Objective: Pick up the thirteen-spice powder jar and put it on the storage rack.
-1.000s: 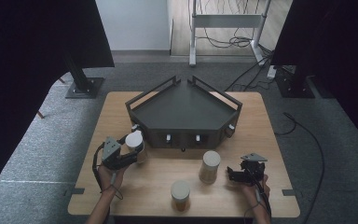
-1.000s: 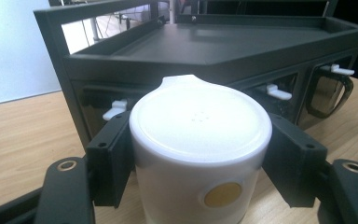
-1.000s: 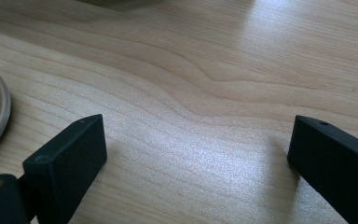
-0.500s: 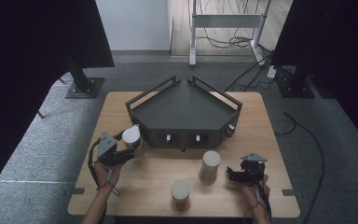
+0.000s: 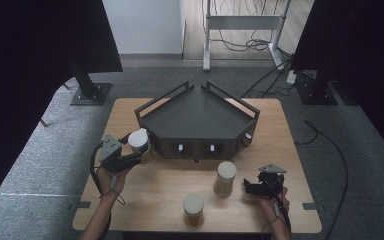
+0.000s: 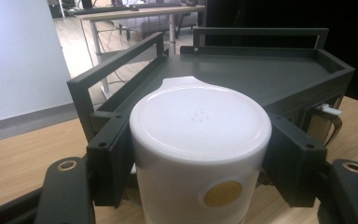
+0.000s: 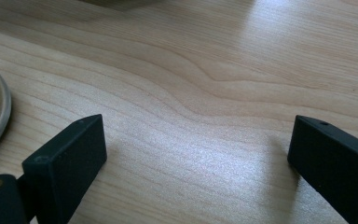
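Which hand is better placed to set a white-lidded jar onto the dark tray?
Left. The left gripper is already shut on the white-lidded jar, right at the dark tray. The right gripper sits open over bare table, holding nothing.

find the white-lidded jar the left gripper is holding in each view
High view: the jar sits left of centre, in the left gripper, beside the dark tray's left front corner.
Left gripper view: the jar is bottom centre, clamped between both jaws.
Right gripper view: not in it.
Shared landmark: the dark tray.
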Available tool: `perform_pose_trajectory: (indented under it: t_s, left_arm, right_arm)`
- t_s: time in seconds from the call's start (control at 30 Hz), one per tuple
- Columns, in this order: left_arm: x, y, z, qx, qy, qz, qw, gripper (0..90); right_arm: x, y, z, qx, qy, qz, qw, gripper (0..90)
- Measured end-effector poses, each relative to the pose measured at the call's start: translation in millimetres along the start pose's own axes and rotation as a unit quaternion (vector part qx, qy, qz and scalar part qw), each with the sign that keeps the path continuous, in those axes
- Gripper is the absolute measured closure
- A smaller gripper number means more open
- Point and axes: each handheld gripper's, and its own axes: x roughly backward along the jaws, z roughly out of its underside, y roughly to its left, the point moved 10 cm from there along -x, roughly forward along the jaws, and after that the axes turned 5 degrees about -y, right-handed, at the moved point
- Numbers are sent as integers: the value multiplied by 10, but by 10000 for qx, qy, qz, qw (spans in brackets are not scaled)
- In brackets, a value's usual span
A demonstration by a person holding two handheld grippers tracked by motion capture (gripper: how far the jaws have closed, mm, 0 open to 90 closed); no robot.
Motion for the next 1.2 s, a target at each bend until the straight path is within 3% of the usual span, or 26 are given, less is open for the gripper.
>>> perform_pose_trajectory:
  t_s: [0.23, 0.57, 1.0, 1.2]
  left_arm:
    - [-29, 22, -128, -13, 10, 27, 10000, 311]
    - [-89, 66, -311, 126, -3, 61, 9999, 311]
    - [-184, 129, -549, 109, -49, 5, 9999, 311]
    - [-247, 167, -640, 215, -93, 0, 9997, 311]
  right_arm:
    - [0, 0, 0, 0, 0, 0, 10000, 37]
    - [0, 0, 0, -1, 0, -1, 10000, 37]
    - [0, 0, 0, 0, 0, -2, 10000, 37]
    - [0, 0, 0, -5, 0, -4, 10000, 37]
